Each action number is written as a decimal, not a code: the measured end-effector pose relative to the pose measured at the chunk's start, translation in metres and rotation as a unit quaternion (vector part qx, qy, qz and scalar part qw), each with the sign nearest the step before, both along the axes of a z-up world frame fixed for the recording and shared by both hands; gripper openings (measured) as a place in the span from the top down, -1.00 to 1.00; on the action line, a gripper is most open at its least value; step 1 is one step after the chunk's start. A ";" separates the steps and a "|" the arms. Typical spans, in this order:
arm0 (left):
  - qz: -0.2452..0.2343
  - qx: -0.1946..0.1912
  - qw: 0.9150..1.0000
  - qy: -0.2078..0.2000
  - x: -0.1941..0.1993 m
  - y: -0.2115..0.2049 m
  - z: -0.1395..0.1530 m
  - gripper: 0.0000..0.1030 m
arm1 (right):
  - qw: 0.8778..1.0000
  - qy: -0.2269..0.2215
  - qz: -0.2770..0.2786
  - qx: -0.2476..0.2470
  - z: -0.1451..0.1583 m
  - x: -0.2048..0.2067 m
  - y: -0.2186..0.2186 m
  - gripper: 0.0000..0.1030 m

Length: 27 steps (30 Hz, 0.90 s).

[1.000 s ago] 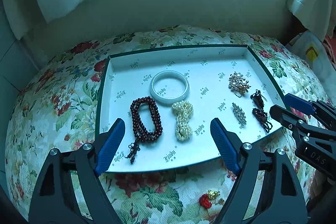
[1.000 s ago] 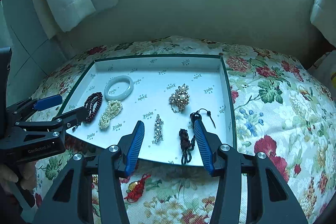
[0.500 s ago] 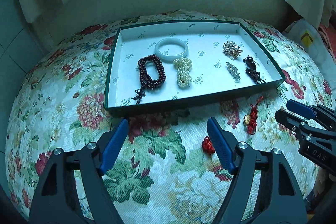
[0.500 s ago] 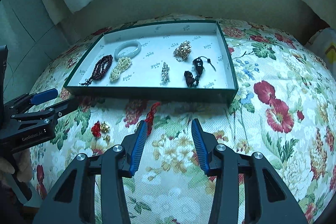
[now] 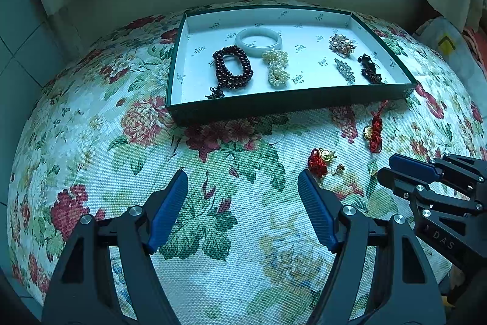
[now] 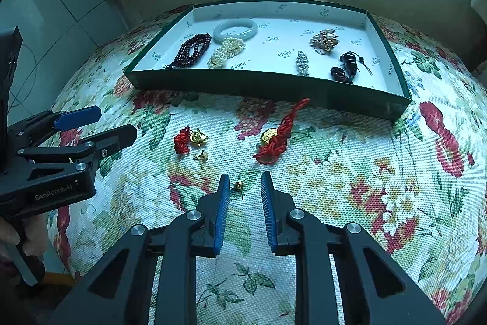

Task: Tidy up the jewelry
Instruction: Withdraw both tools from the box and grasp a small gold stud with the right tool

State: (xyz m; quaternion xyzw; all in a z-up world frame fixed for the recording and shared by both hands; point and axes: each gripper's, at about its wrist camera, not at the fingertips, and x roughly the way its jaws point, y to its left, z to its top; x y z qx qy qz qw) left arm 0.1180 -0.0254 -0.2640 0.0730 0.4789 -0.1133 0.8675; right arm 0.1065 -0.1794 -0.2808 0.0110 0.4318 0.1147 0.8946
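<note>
Both hand-held grippers have drawn back from the tray since a second ago, so the loose pieces in front of it now come into view. Right hand-held gripper [image 6: 242, 183] hovers low over the flowered cloth with its fingers a narrow gap apart, holding nothing; a small gold earring [image 6: 238, 186] lies on the cloth right at that gap. Left hand-held gripper [image 5: 242, 181] is spread wide and empty, over bare cloth, with its right finger tip just beside a red knot with a gold charm [image 5: 319, 160].

Further out lie a second small gold earring [image 6: 201, 155], near that knot, and a longer red knotted cord with a gold coin [image 6: 278, 136] close to the tray's near wall. The green tray [image 6: 274, 86] already holds a dark bead bracelet [image 6: 193, 49], a pale bangle [image 6: 235, 29], a pearl bunch [image 6: 226, 51], a gold brooch [image 6: 325, 40], a sparkly hair clip [image 6: 302, 63] and a dark cord charm [image 6: 347, 67].

The step in hand looks like picking up the earring at the right fingers. It is tiny and flat on woven cloth, so the tips should come straight down astride it, close slowly, and pinch the earring alone, not the fabric. It would likely slip from a partial grip, so check the hold before lifting toward the tray.
</note>
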 end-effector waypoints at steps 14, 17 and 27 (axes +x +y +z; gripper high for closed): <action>-0.004 -0.004 1.000 0.011 0.000 0.000 -0.008 -0.44 | 1.000 0.012 0.011 -0.016 -0.007 0.008 0.011 0.68; -0.004 -0.005 1.000 0.011 0.000 0.000 -0.008 -0.44 | 1.000 0.011 0.010 -0.017 -0.008 0.008 0.010 0.72; -0.010 -0.004 1.000 0.014 -0.002 -0.004 -0.011 -0.43 | 1.000 0.007 0.008 -0.027 -0.009 0.007 0.011 0.84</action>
